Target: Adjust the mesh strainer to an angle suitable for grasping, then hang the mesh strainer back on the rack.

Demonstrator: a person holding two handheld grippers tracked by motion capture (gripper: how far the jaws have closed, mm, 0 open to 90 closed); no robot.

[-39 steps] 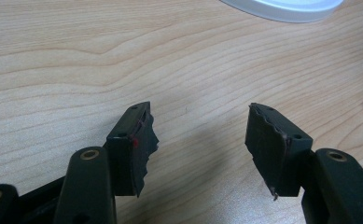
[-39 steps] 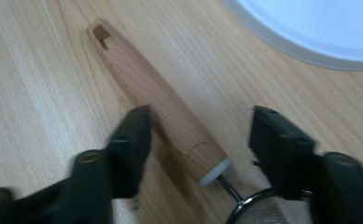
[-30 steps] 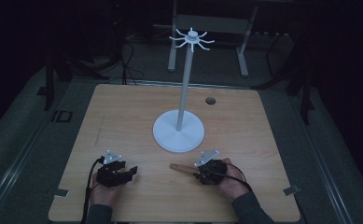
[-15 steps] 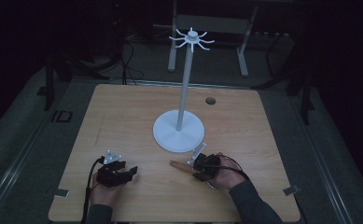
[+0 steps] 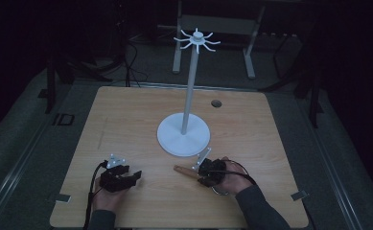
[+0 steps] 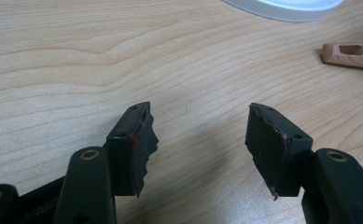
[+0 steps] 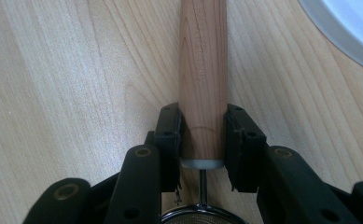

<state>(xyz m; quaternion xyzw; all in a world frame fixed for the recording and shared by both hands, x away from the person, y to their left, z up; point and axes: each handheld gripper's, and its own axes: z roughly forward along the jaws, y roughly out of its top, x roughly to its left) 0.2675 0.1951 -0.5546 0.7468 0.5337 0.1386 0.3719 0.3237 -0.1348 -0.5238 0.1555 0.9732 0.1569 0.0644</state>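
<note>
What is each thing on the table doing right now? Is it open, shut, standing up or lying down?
Left gripper: open, nothing between its jaws, low over the table.
Right gripper: shut on the wooden handle.
Wooden handle: lying flat on the table, gripped near its metal end.
White stand: upright, hooks at the top bare.

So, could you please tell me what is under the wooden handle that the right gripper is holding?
Bare wooden table lies around the wooden handle; the right gripper's fingers clamp its sides. Whether it touches the table is hidden.
</note>
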